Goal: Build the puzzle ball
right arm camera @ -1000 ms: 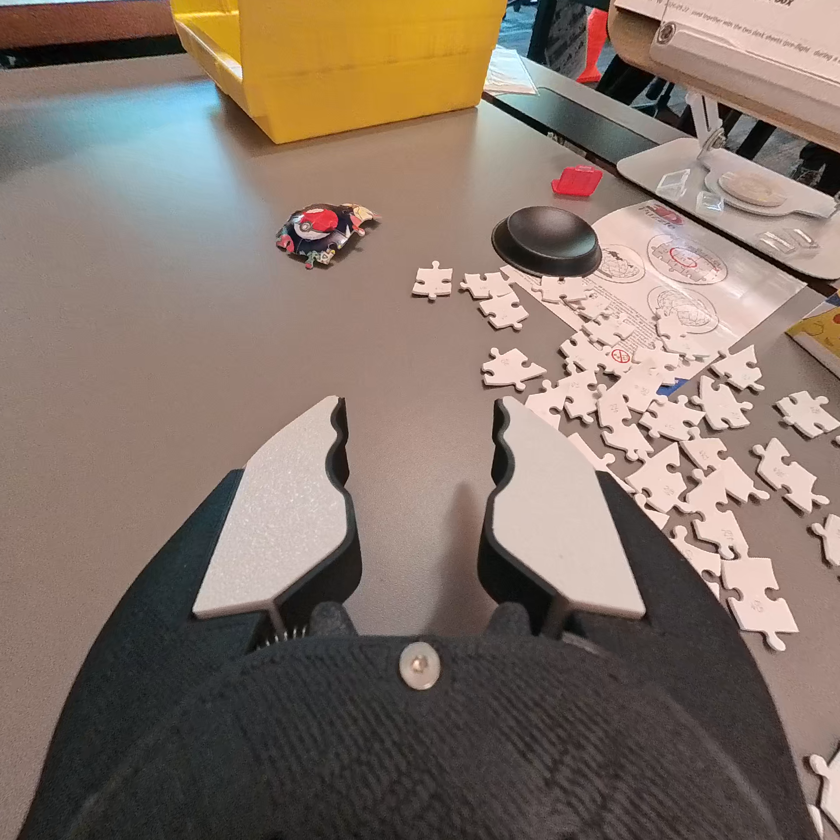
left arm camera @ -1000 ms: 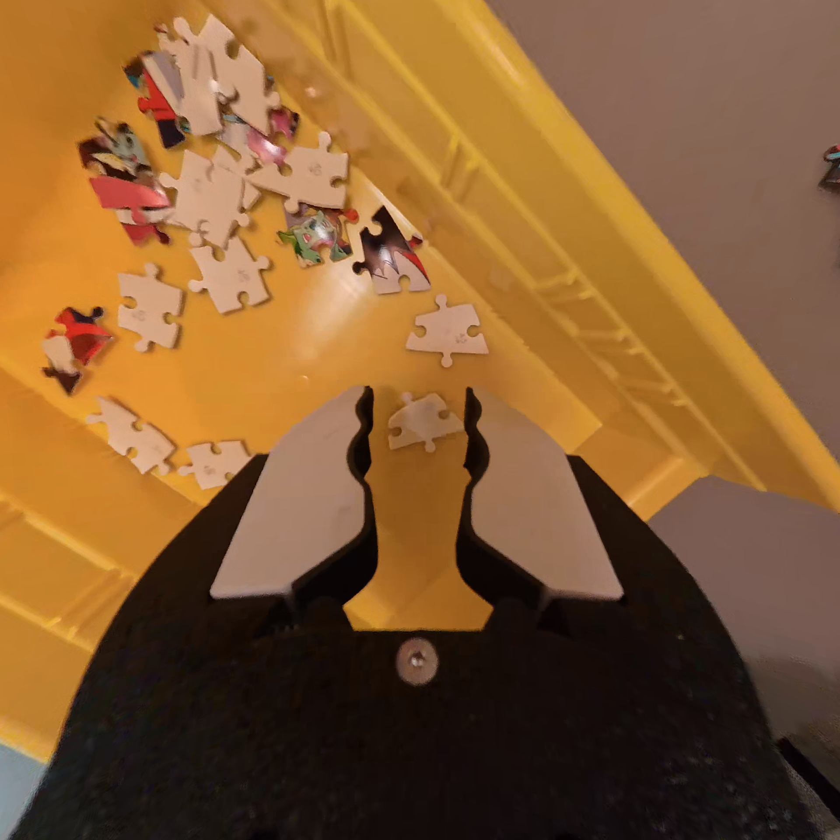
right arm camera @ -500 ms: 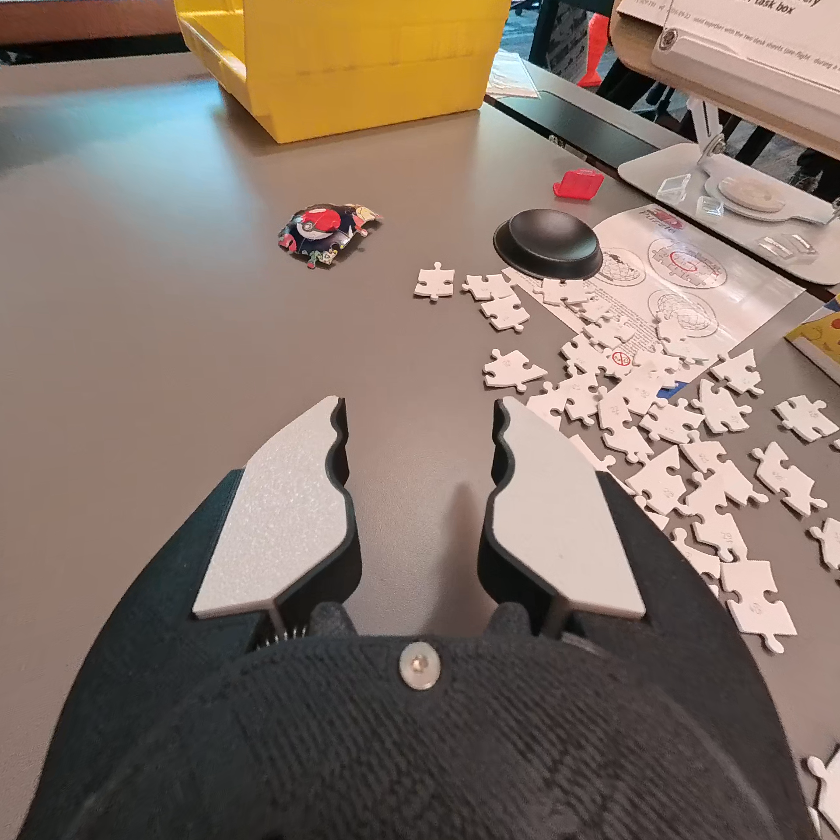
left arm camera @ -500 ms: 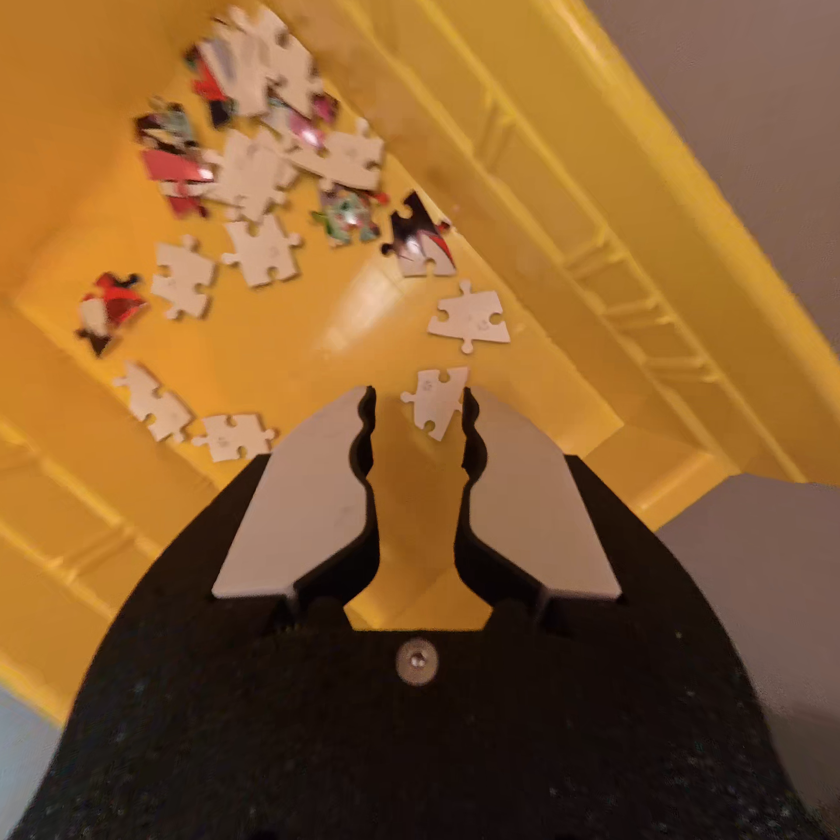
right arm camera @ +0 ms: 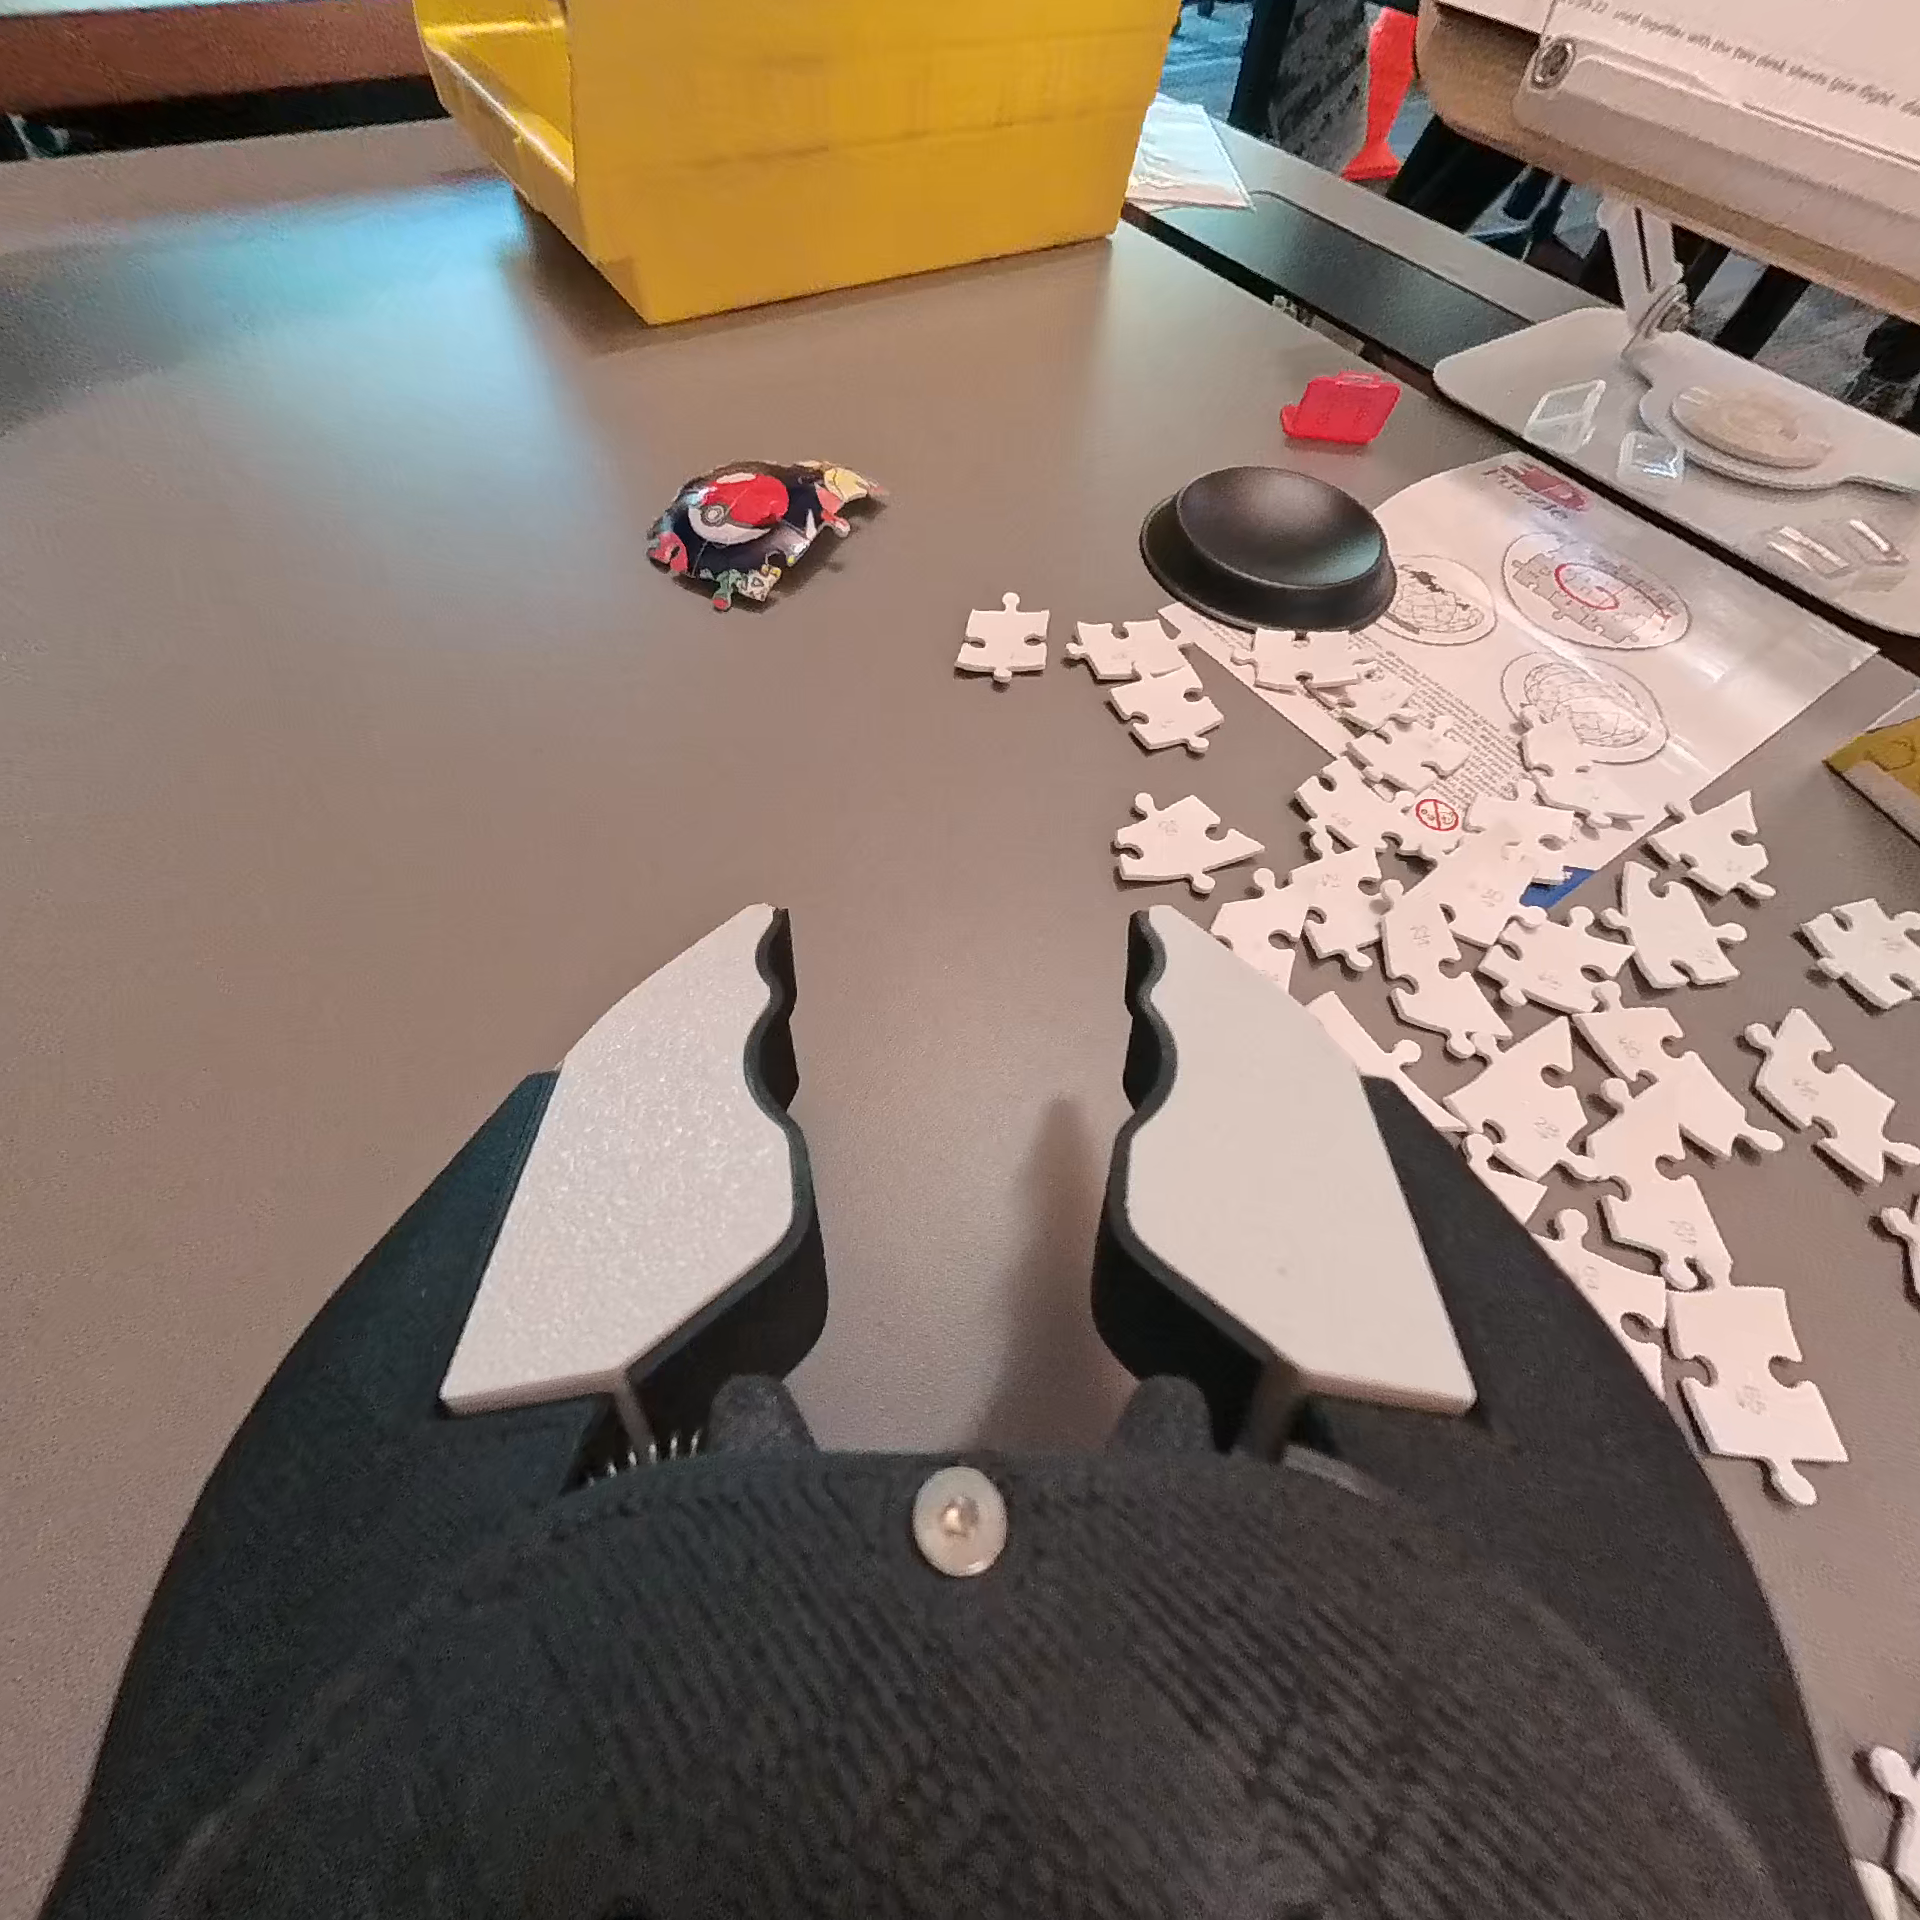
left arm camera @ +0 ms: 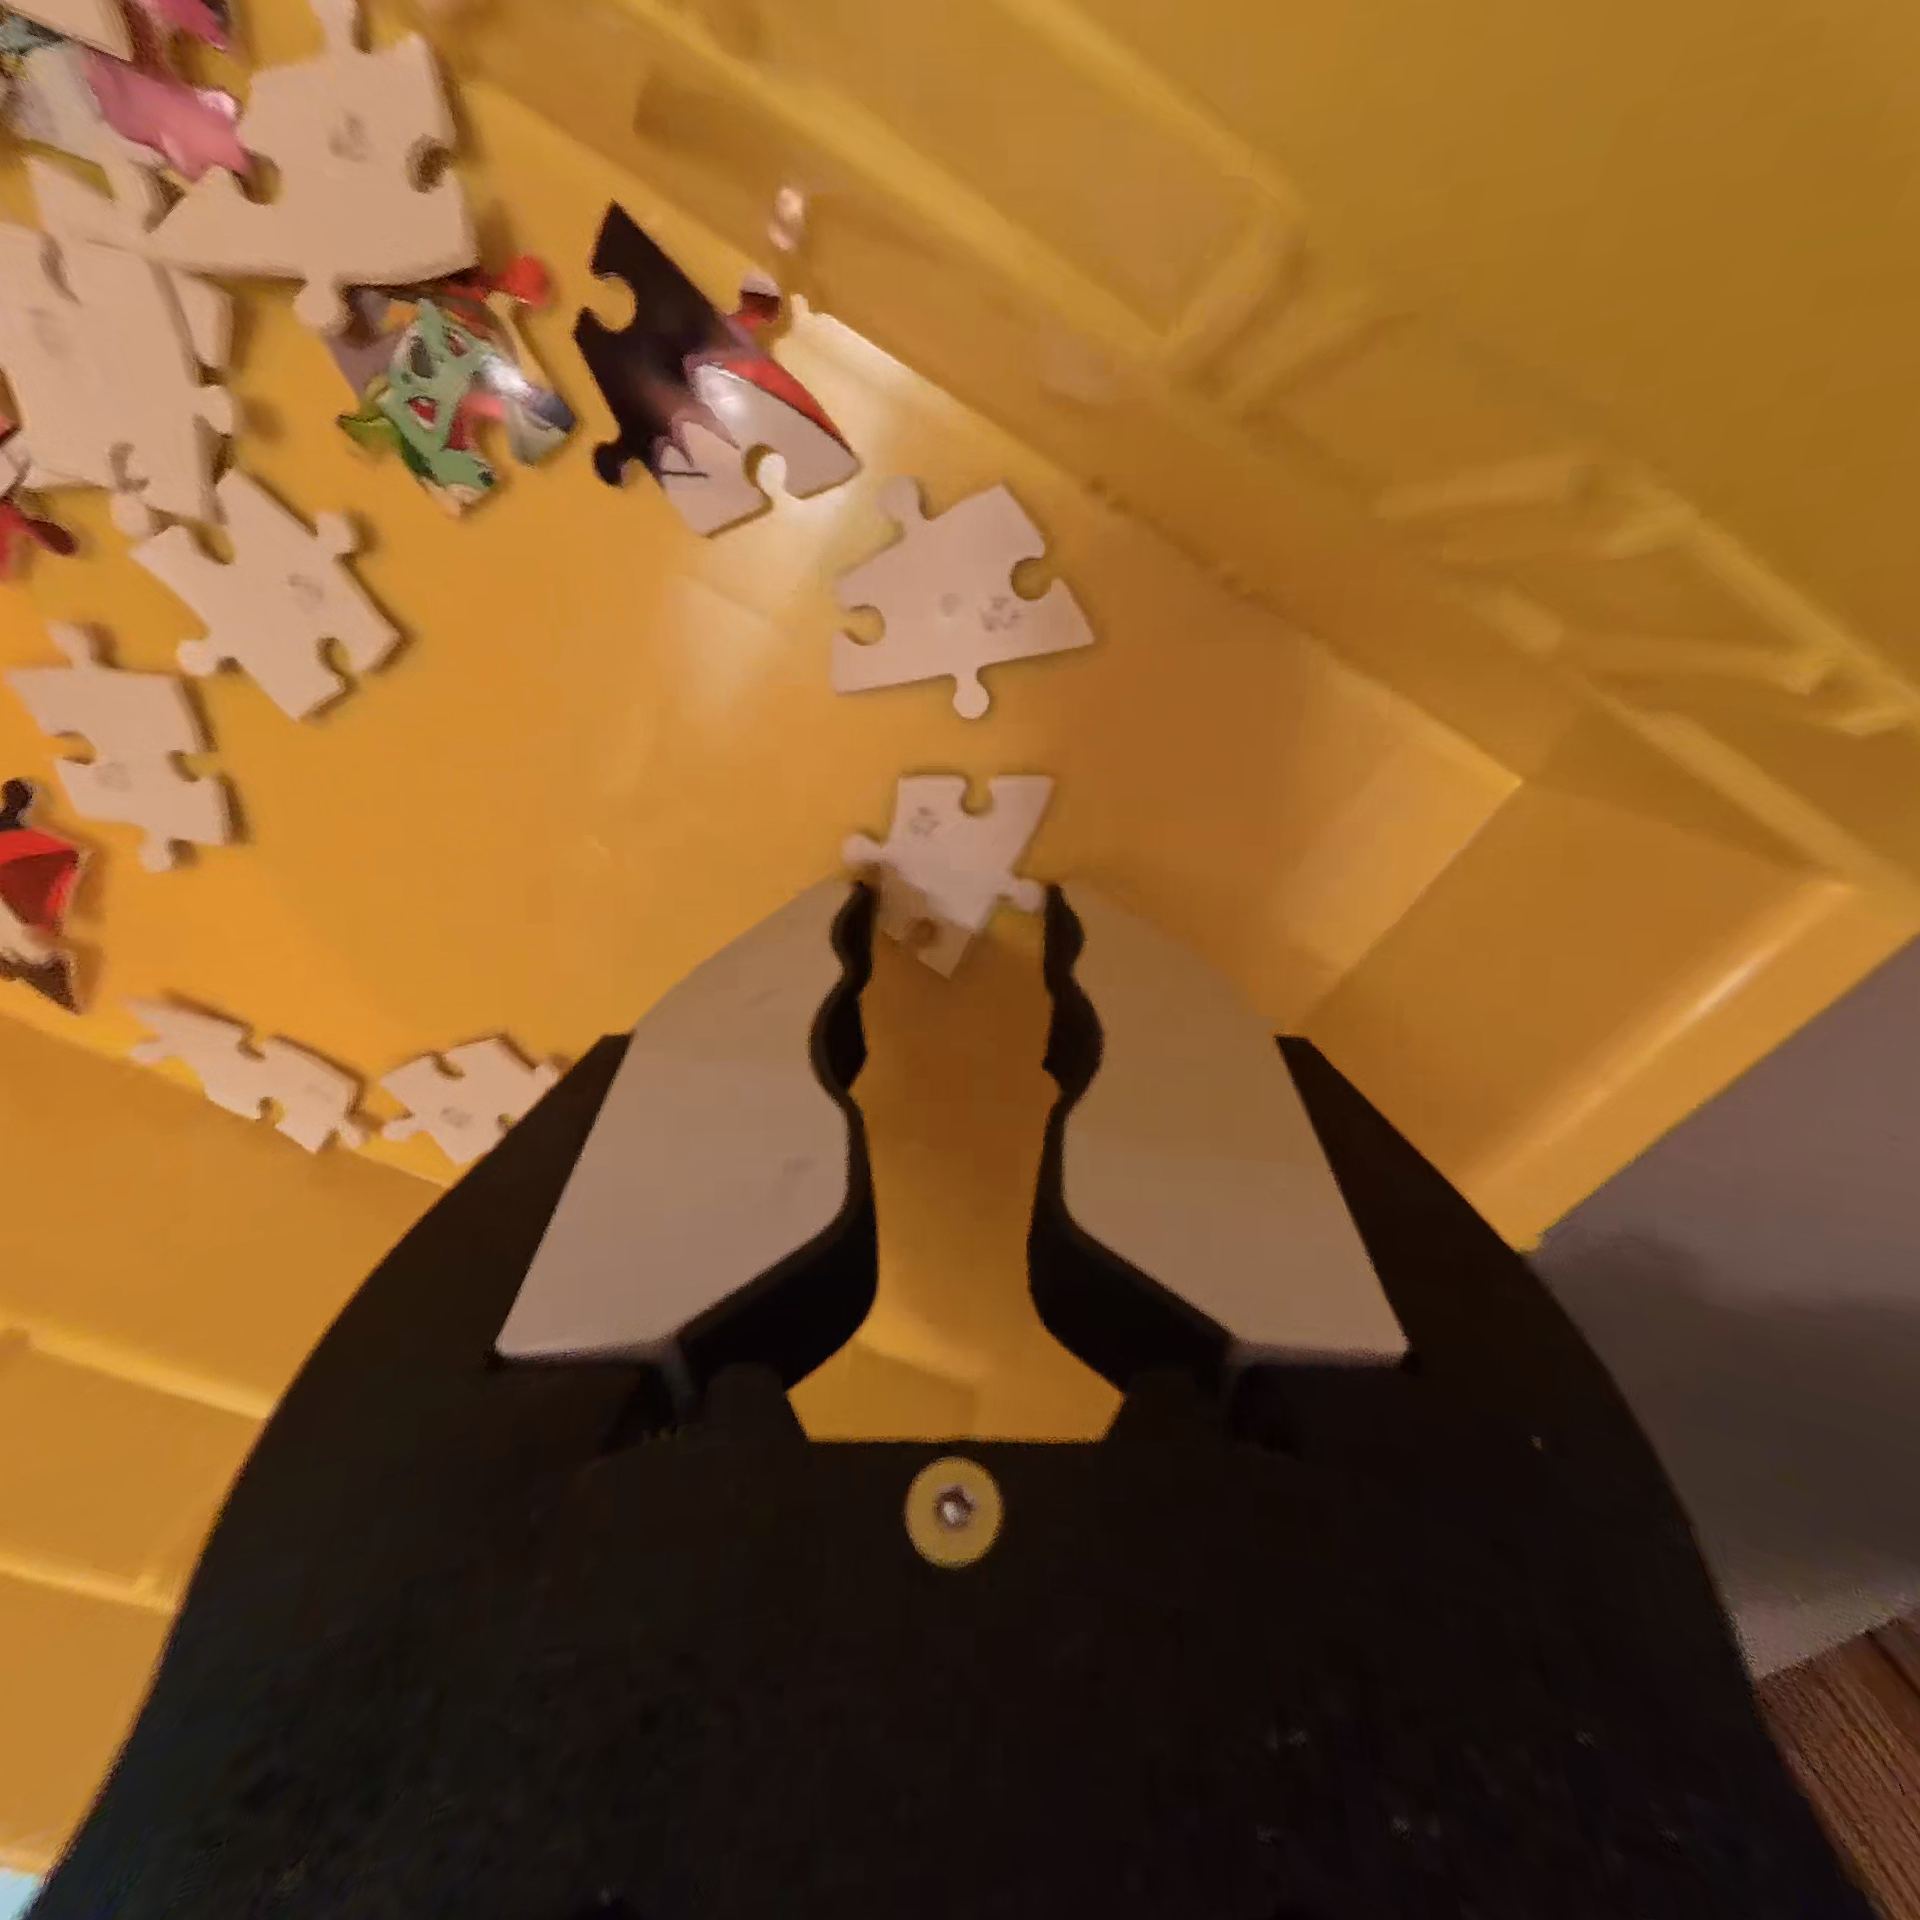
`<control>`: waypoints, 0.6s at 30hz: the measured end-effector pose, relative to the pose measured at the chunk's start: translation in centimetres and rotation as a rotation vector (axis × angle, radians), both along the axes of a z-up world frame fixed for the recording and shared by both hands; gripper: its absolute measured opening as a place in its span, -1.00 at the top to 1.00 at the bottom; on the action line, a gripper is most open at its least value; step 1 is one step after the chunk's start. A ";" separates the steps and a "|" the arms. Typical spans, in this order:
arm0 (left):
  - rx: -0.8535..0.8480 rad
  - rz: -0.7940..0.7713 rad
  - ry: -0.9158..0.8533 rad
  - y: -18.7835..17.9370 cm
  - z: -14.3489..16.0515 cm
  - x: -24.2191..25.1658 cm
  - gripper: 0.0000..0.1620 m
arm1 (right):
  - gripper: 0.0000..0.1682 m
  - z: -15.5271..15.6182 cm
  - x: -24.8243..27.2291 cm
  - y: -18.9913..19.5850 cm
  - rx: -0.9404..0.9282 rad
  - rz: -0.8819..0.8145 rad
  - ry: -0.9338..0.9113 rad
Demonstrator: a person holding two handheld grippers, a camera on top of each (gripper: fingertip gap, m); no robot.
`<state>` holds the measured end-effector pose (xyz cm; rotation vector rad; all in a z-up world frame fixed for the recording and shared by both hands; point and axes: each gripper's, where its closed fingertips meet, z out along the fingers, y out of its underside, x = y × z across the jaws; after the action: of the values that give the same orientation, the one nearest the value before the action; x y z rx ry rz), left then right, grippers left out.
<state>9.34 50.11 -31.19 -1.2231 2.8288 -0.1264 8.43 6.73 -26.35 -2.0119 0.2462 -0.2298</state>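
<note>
Inside the yellow bin (left arm camera: 1351, 312), the left gripper (left arm camera: 951, 899) has closed in on a white puzzle piece (left arm camera: 961, 847) (face down), its partly open fingers now bracketing it, nothing clamped. The right gripper (right arm camera: 956, 925) hovers wide open, empty, well short of the bin (right arm camera: 831, 156).

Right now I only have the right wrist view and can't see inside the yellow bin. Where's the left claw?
Observer: The left claw is inside the yellow bin, its tips at a white puzzle piece.
Operator: Gripped?
Observer: Not yet; the claw is open, the piece lying blank side up.
Operator: Anything else inside?
Observer: Other loose pieces, some picture side up, like a black-and-red piece.
</note>
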 end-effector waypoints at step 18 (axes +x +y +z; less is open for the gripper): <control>0.186 -0.461 -0.401 -8.8 15.6 2.0 0.66 | 0.25 1.0 2.4 -5.4 0.084 -0.090 0.037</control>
<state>11.34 41.32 -15.62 -0.4333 2.6298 -0.1088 10.88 1.30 -25.33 -1.9248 0.3646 -0.2354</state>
